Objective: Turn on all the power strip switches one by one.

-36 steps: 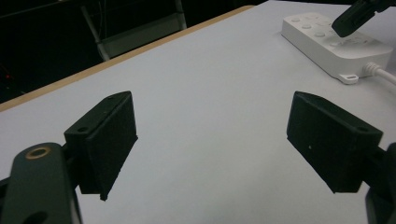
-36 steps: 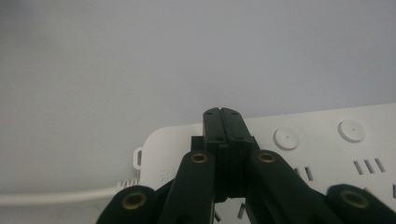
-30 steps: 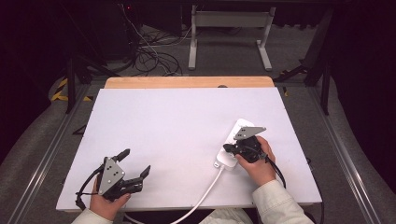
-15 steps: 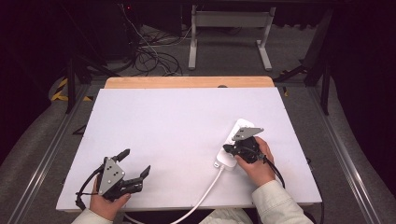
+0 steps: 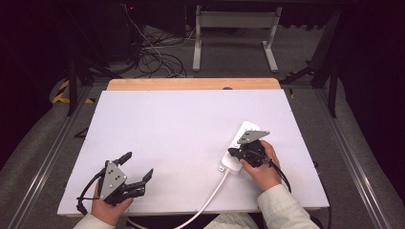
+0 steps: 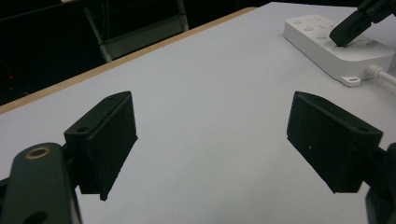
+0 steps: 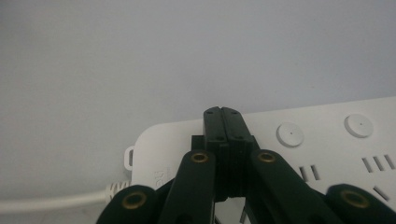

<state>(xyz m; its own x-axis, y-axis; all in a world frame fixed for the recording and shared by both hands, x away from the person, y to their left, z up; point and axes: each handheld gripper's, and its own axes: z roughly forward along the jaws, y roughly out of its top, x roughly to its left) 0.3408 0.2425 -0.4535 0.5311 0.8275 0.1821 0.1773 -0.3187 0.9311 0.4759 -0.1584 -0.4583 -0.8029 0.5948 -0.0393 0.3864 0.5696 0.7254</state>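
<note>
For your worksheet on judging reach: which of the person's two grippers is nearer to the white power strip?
Right. The right gripper is over the power strip, its shut jaws down on the strip's top near the cable end. The left gripper sits apart at the table's near left corner.

readable text: none anywhere.
white plastic power strip (image 7: 327,140): faint embossed marks near its cord end, beside the closed black jaws, too small and partly hidden to read.
</note>
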